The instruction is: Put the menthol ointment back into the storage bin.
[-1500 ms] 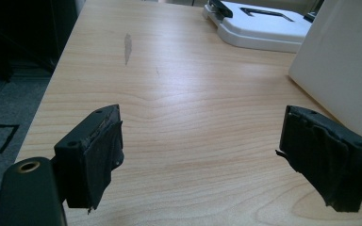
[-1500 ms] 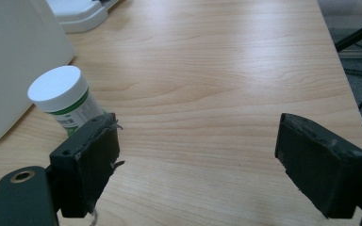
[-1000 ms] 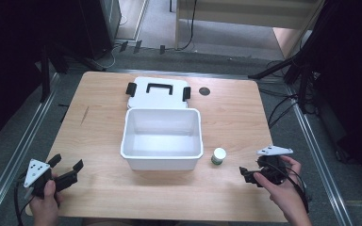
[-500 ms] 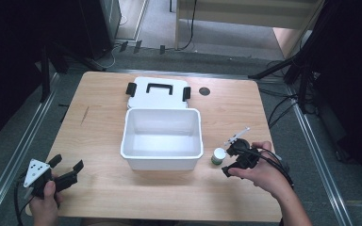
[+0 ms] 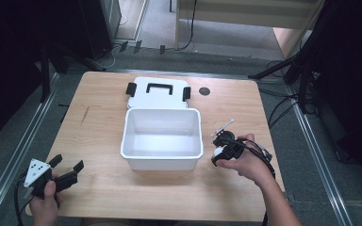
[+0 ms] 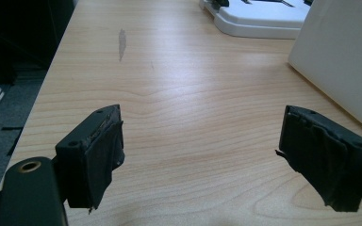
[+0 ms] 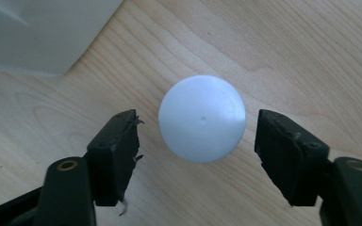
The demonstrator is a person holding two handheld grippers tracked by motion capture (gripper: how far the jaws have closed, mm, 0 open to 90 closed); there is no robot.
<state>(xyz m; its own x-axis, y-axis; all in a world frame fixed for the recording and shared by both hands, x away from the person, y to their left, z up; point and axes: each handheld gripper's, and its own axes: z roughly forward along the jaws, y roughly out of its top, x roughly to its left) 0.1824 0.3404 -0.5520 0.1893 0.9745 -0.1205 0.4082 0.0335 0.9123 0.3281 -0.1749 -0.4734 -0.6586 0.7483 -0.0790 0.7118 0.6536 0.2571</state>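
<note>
Currently right gripper (image 7: 195, 141) at 4 o'clock of the white bin (image 5: 162, 136), jaws apart straddling a white round cap (image 7: 201, 117), not touching it. Left gripper (image 6: 198, 155) jaws spread wide over bare table (image 6: 179, 94) at 7 o'clock. Lid (image 5: 158, 92) at bin's 12 o'clock

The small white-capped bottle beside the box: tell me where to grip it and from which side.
Grip the round white cap across its sides, coming straight down from above. The bottle stands upright on the table, clear of the white box, and the right gripper already straddles the cap with jaws open.
</note>
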